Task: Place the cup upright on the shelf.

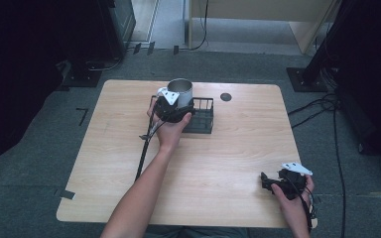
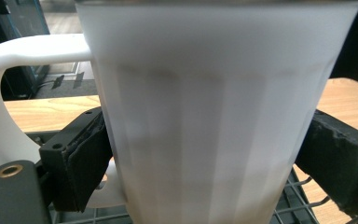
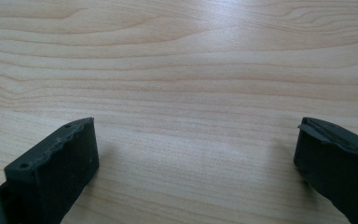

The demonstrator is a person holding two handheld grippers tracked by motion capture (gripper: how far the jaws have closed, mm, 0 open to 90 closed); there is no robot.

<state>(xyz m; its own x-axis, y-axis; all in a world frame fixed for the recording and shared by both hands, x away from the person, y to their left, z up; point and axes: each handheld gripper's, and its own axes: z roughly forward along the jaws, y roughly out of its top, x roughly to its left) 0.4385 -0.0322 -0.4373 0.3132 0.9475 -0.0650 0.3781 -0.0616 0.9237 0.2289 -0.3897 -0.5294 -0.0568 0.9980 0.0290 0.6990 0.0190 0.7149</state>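
The left gripper [image 1: 171, 110] has its jaws clamped on the mug [image 1: 180, 91] in the upper middle of the high view, at the left end of the black wire rack [image 1: 204, 115] on the counter [image 1: 228, 148]. The mug stands upright — long axis vertical — squarely between the pads. The left gripper view adds what the high view cannot: the handle [image 2: 9, 93] juts off to the frame's left, and rack wires show beneath the mug; whether it rests on them I cannot tell. The right gripper [image 1: 273, 184] sits well apart at lower right, jaws spread wide over bare wood — the left hand is the nearer.
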